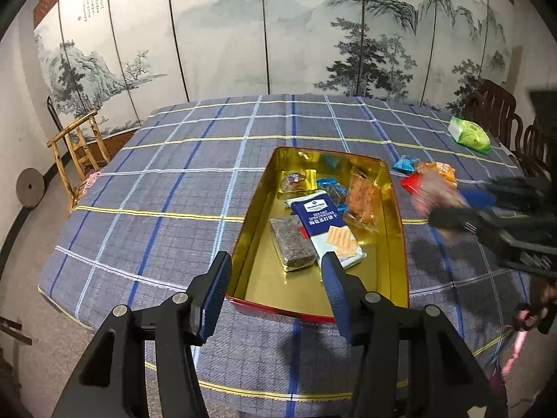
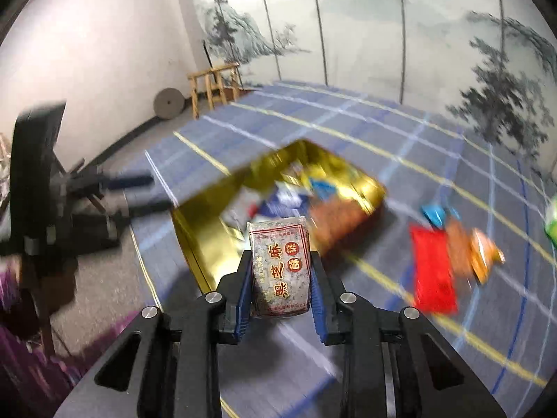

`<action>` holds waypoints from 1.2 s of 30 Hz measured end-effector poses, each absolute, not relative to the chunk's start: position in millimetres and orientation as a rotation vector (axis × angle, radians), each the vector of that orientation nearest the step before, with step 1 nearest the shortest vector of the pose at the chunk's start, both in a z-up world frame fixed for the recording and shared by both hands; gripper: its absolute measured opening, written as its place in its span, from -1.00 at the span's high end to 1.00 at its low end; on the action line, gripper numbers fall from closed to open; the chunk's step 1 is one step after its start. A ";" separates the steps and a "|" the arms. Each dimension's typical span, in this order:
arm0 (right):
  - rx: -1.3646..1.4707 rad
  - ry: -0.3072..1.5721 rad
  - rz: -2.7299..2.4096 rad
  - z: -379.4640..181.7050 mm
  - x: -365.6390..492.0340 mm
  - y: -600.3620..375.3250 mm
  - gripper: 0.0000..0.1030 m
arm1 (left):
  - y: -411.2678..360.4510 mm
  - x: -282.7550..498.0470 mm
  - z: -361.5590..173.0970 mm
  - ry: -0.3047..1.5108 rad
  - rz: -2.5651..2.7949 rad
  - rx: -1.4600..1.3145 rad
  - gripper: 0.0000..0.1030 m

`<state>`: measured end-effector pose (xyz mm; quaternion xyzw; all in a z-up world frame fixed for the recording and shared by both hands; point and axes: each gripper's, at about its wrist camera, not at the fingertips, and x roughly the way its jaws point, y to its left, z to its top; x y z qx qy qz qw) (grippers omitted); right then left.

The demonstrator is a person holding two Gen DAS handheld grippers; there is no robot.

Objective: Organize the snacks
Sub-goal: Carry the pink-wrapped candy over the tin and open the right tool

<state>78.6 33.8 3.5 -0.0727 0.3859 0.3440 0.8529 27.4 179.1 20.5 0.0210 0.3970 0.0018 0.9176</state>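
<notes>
**Right gripper clamps a sesame bar beside the gold tin**

The right gripper [image 2: 281, 289] is closed on a grey speckled, plastic-wrapped sesame snack bar [image 2: 281, 268], held upright between its blue pads, near the open gold rectangular tin [image 1: 397, 216] on the blue plaid-clothed counter [image 1: 167, 188]. The left gripper [image 1: 275, 278] hovers partly open and empty over the tin's near end. A red packet [image 2: 433, 271] lies on the cloth right of the tin.

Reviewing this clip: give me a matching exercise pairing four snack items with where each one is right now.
Items:
1 grey sesame packet
2 navy cracker pack
3 red packet
4 green packet

Places:
A far right of the tablecloth, by the chairs
B inside the gold tin
C between the right gripper's pads
D on the cloth, just right of the tin

Pairs: 1-C, 2-B, 3-D, 4-A
</notes>
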 end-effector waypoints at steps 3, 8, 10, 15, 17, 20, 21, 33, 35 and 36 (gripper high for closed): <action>-0.148 0.819 0.720 3.8 103.6 63.1 0.41 | 181.9 23.0 23.7 0.798 0.030 0.061 -0.08; -0.097 0.891 0.699 -13.6 137.8 101.0 0.41 | 183.7 19.9 24.5 0.785 0.044 0.092 -0.14; -0.085 0.901 0.701 -18.4 144.6 108.5 0.41 | 183.7 19.9 23.8 0.784 0.047 0.102 -0.14; -0.083 0.947 0.664 -27.8 164.6 125.8 0.41 | 187.4 22.5 20.1 0.794 0.047 0.100 -0.14; -0.070 0.976 0.643 -32.5 173.4 131.5 0.41 | 189.8 23.3 17.8 0.800 0.048 0.095 -0.14; -0.059 0.998 0.623 -38.0 182.8 140.2 0.41 | 192.9 24.4 14.6 0.811 0.049 0.091 -0.14; -0.056 1.004 0.615 -38.9 184.9 142.1 0.41 | 193.7 25.2 14.1 0.813 0.050 0.091 -0.14; 0.141 1.041 0.617 -50.8 208.0 158.6 0.37 | 198.3 25.8 9.4 0.828 0.069 0.093 -0.36; 0.207 1.010 0.644 -43.3 206.3 153.8 0.36 | 199.3 25.2 10.1 0.830 0.075 0.097 -0.36; 0.215 0.983 0.643 -38.7 203.7 149.7 0.36 | 200.0 23.7 11.0 0.826 0.078 0.098 -0.36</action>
